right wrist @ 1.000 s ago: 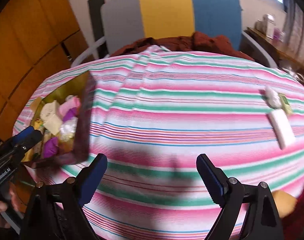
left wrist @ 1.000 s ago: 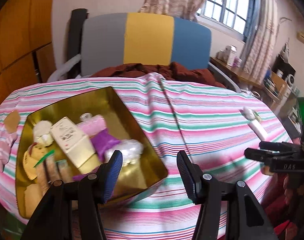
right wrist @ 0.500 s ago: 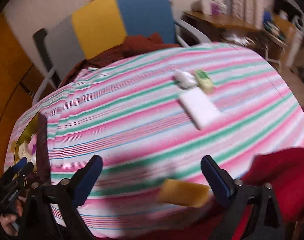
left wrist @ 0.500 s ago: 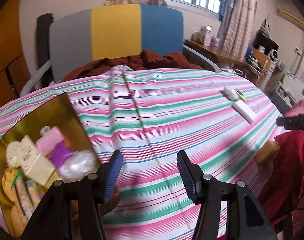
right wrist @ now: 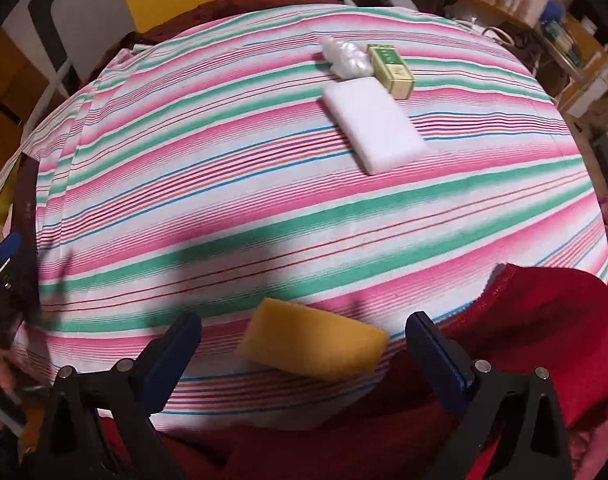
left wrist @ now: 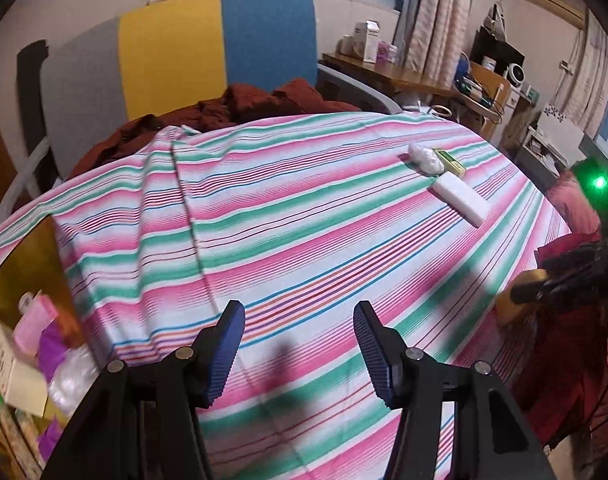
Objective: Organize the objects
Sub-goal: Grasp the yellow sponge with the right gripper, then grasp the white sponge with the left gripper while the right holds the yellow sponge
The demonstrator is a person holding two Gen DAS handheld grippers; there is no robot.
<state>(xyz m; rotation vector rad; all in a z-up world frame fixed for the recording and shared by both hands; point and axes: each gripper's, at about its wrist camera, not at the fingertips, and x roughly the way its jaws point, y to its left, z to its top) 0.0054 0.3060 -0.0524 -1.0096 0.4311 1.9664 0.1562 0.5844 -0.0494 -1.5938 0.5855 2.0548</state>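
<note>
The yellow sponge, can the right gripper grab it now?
Probably yes. The sponge lies on the cloth's near edge right ahead of the open right gripper, with nothing between them.

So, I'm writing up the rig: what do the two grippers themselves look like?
Both look the same. The left gripper and right gripper each have two black plastic arms with round silver bolts, ending in dark blue ribbed pads. From the left view, the right unit's body shows a green light. No cables or sleeves are clearly visible.
</note>
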